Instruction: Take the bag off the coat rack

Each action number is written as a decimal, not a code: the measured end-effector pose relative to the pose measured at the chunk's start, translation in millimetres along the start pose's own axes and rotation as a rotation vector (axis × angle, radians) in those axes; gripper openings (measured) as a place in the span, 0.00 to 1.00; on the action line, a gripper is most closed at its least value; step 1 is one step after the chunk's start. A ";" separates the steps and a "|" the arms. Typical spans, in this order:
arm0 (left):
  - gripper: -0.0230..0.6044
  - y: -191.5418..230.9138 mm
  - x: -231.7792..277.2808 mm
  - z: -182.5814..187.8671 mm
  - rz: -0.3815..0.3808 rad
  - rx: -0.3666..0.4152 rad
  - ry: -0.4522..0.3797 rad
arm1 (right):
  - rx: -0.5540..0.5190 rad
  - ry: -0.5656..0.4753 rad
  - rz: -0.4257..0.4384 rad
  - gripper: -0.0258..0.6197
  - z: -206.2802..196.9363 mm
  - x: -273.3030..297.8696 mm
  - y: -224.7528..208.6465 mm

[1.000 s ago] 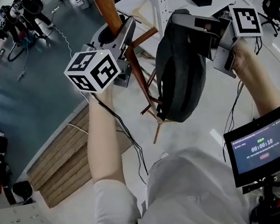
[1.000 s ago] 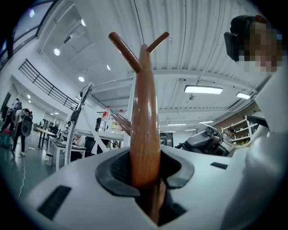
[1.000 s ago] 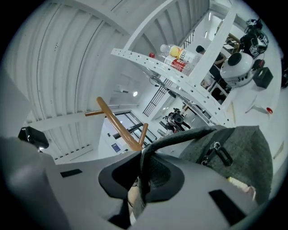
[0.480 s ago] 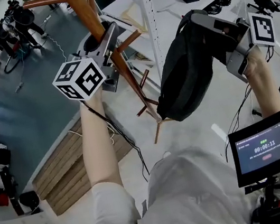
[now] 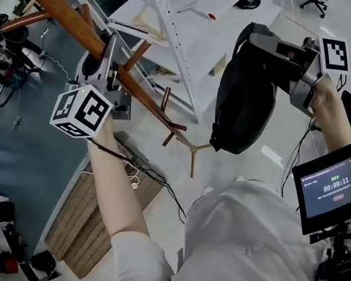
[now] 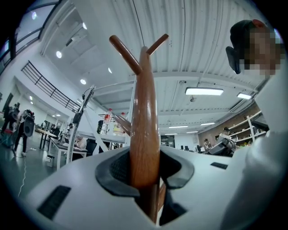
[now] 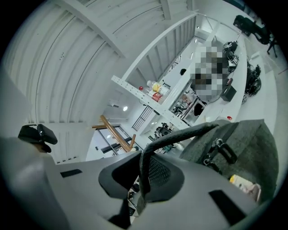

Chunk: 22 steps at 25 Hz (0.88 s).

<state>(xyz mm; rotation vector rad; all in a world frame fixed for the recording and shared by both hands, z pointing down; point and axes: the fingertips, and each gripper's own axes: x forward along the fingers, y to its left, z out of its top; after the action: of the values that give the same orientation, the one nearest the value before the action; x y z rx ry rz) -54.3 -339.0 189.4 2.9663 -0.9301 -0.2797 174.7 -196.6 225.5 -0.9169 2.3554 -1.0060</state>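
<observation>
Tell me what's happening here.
A person works two handheld grippers. The left gripper is clamped on the pole of the brown wooden coat rack. The right gripper grips the black top handle of the dark grey fabric backpack, which hangs from it clear of the rack, off its pegs.

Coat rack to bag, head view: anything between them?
Nothing bridges the gap: no strap or peg. In the head view only the white shelf upright behind shows between the coat rack and the bag, which hangs clear of the rack.
</observation>
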 end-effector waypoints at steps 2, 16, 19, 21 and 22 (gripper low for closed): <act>0.24 2.6 1.2 -1.0 0.015 0.004 -0.028 | 0.012 -0.015 -0.019 0.10 -1.9 -11.4 -10.1; 0.36 -10.0 -33.2 -24.4 0.080 0.145 -0.067 | 0.064 -0.080 -0.103 0.10 -30.0 -52.4 -62.9; 0.36 -18.0 -50.6 -12.6 0.097 0.185 -0.086 | 0.067 -0.088 -0.107 0.10 -26.3 -53.7 -62.6; 0.36 -22.1 -62.9 -10.7 0.097 0.189 -0.089 | 0.067 -0.092 -0.109 0.10 -25.9 -54.5 -66.6; 0.36 -24.5 -69.5 -9.0 0.097 0.188 -0.091 | 0.067 -0.094 -0.110 0.10 -25.5 -55.0 -68.0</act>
<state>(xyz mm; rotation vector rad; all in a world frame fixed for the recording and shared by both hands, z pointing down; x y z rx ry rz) -94.9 -279.7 207.9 3.0861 -1.1685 -0.3452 225.5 -181.0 299.5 -1.0540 2.2018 -1.0535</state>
